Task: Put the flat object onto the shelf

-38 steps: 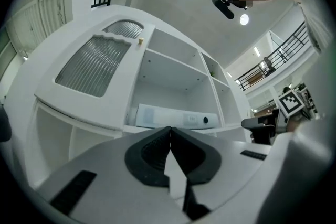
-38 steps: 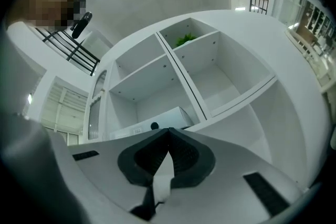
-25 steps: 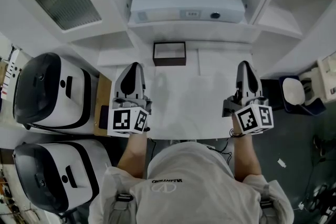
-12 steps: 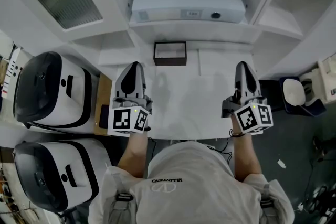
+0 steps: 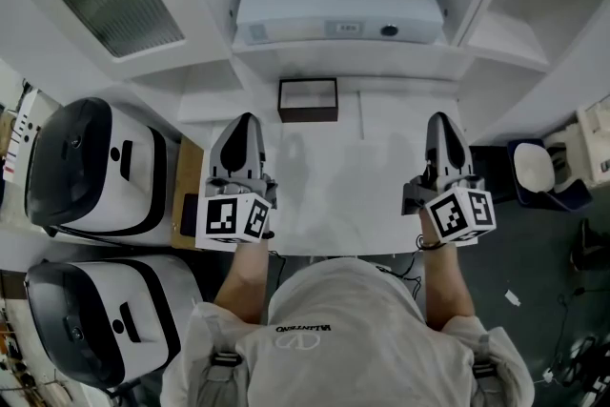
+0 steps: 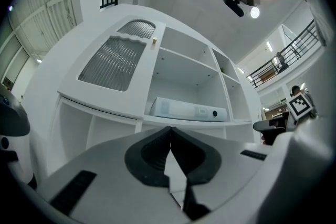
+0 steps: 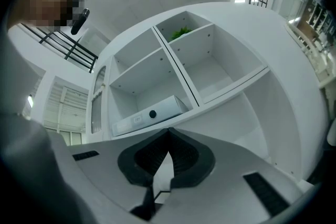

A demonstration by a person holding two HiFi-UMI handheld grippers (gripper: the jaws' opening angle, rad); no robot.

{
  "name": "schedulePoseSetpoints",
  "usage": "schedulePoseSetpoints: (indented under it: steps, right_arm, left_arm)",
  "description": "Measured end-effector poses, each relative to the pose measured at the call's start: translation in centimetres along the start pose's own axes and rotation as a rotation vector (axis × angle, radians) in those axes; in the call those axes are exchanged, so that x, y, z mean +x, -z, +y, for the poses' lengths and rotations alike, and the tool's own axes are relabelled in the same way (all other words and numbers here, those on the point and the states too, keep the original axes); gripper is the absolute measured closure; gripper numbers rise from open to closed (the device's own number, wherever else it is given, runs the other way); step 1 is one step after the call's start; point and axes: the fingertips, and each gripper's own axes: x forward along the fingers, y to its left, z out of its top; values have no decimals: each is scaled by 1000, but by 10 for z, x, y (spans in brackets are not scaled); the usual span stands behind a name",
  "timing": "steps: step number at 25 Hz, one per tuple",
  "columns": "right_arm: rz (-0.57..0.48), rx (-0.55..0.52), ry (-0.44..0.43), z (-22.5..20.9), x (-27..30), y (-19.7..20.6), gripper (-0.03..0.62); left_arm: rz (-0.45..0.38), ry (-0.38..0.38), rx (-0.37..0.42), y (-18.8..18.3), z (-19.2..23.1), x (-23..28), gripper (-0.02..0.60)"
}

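Both claws are closed with nothing in them: in the left gripper view the left claw (image 6: 170, 136) has its dark pads pressed together, and the right gripper view shows the same for the right claw (image 7: 168, 136). In the head view they rest low on the white worktop (image 5: 353, 176), one at centre left and one at centre right, well apart. The flat object (image 5: 307, 98) lies between and beyond them, at the upper middle of the frame. It is a small rectangle with a dark rim and a pale centre, close under the front edge of the shelf (image 5: 343, 55). A white box (image 5: 338, 10) already sits on that shelf. The object looks thin, stiff and light, so it should lift easily with one claw. The pale centre could be glass or a smooth panel; which one cannot be told. The dark rim is therefore probably the safer hold, pinched on the near long side. A shallow pinch on so thin an edge might let it swing or slip.
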Motion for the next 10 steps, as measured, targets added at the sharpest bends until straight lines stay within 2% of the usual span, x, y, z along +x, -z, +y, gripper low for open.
schedulePoseSetpoints:
  steps: [10]
  right_arm:
    - [7,3,0,-1,4,3,585]
  left_arm:
    - [-1,2,-7,2,1,3,577]
